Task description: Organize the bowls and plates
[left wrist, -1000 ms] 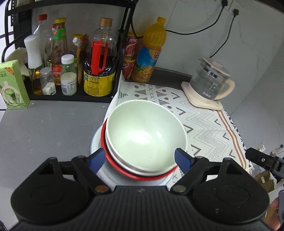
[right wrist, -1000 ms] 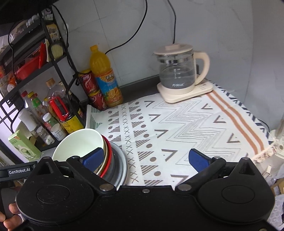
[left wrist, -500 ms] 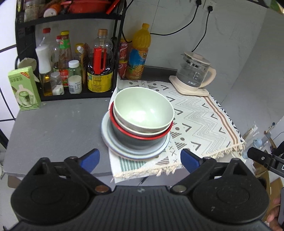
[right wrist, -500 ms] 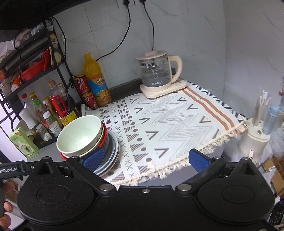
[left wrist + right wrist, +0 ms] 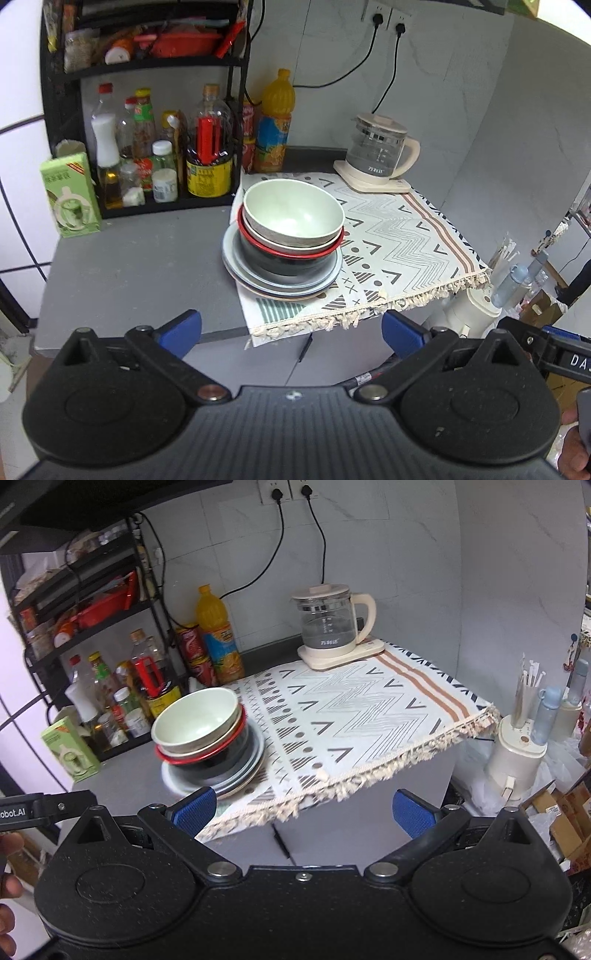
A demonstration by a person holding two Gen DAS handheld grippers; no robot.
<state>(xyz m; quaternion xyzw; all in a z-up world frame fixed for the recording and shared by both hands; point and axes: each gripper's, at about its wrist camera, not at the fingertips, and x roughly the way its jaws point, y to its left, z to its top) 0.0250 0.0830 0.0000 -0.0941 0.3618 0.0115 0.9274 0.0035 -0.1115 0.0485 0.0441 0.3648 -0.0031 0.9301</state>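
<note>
A pale green bowl [image 5: 293,212] [image 5: 195,720] tops a stack of nested bowls, with a red-rimmed black bowl [image 5: 291,258] [image 5: 207,755] beneath. The stack rests on grey-blue plates [image 5: 280,286] [image 5: 240,775] at the left edge of a patterned cloth [image 5: 399,236] [image 5: 351,716]. My left gripper [image 5: 291,330] hangs off the counter's front edge, well back from the stack, its jaws still opening with nothing between them. My right gripper [image 5: 303,810] is open and empty, also short of the counter front. Part of each gripper shows at the edge of the other's view.
A black rack [image 5: 147,122] [image 5: 85,646] of bottles and jars fills the back left, with a green carton [image 5: 70,195] [image 5: 70,744] beside it. A juice bottle [image 5: 275,122] and glass kettle [image 5: 380,155] [image 5: 332,624] stand at the back. A white appliance [image 5: 517,757] sits right of the counter.
Both grippers have pulled back from the bowl stack and off the counter's front edge. The left jaws, which flanked the stack, have spread wider. The stack stays in place.
</note>
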